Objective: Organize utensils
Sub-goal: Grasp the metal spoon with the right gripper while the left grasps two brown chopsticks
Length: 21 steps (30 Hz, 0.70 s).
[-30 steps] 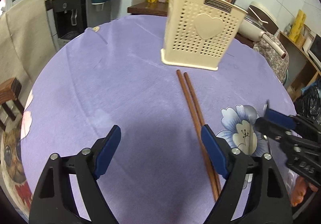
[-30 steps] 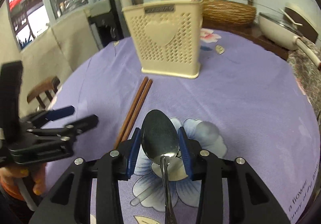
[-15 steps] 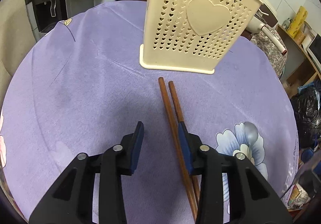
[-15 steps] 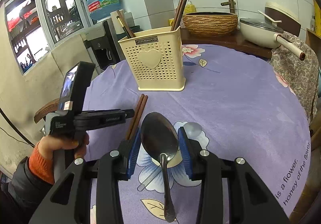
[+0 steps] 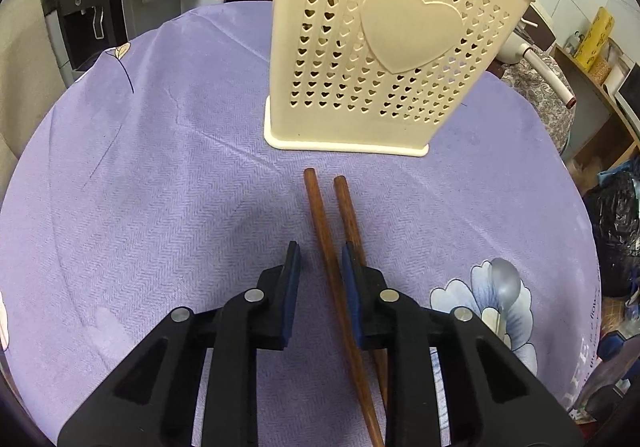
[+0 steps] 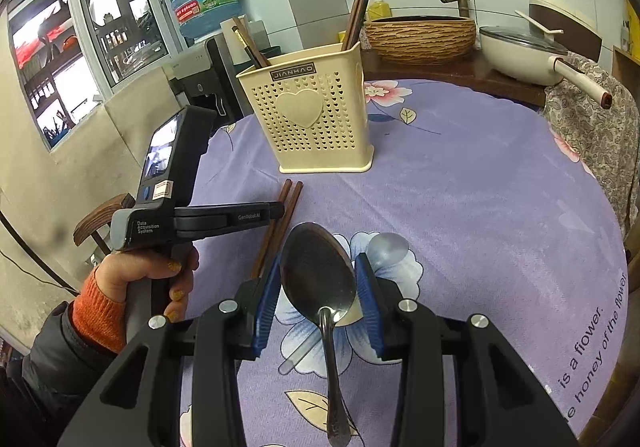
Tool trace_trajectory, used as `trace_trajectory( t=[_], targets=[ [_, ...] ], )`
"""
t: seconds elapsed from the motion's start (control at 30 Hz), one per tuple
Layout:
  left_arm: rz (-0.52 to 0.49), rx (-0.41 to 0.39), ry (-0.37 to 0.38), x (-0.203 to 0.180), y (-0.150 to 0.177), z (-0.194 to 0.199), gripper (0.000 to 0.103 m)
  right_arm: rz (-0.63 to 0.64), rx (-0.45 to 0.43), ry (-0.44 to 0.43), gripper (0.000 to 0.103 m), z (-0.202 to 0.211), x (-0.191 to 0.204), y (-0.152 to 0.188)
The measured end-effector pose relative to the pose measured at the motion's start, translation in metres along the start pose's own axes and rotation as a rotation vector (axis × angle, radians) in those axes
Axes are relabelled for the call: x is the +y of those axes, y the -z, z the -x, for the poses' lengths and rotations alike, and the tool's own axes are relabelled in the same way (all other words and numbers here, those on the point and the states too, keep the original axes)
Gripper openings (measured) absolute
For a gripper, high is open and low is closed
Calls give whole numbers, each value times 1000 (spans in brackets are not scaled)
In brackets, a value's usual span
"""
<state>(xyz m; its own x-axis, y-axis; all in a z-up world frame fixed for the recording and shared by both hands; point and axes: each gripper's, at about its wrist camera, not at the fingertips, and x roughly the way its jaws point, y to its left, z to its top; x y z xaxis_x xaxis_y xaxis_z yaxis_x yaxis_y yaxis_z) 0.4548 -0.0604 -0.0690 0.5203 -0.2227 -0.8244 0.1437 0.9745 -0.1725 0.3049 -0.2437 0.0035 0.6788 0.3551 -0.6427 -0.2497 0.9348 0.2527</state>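
A round table under a purple flowered tablecloth (image 5: 140,187) fills both views, with a tiled wall, a water dispenser and a woven basket basin behind it in the right wrist view. Near the far side stands a cream plastic utensil holder (image 5: 384,47), upright, pierced with small heart holes, bearing a raised heart and a "JIANHAO" label; dark chopsticks already lean out of its top. Just in front of its base lie two brown wooden chopsticks (image 5: 332,247), side by side and nearly touching, their long axis running from the holder back toward me, blunt ends nearest the holder. My left gripper (image 5: 320,279) sits low over them with its blue pads narrowly apart; one stick runs between the pads, the other passes under the right pad, and I cannot tell whether the pads press on the wood. My right gripper (image 6: 318,287) is closed on a metal spoon (image 6: 320,275), pads squeezing the bowl's edges; the shiny bowl points forward toward the holder, the handle trailing back toward me.
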Motion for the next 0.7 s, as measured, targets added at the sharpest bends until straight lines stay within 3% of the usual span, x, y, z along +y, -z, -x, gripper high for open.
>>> trace_trajectory(
  t=[0.3, 0.43, 0.7],
  targets=[
    [-5, -1, -37, -5, -9, -7, 21, -11, -15, 5, 37, 1, -1, 0],
    [17, 6, -45, -5, -20, -16, 10, -17, -23, 25, 37, 0, -4, -2],
    [16, -1, -75, -9, -31, -25, 8, -17, -19, 25, 37, -4, -5, -2]
  ],
)
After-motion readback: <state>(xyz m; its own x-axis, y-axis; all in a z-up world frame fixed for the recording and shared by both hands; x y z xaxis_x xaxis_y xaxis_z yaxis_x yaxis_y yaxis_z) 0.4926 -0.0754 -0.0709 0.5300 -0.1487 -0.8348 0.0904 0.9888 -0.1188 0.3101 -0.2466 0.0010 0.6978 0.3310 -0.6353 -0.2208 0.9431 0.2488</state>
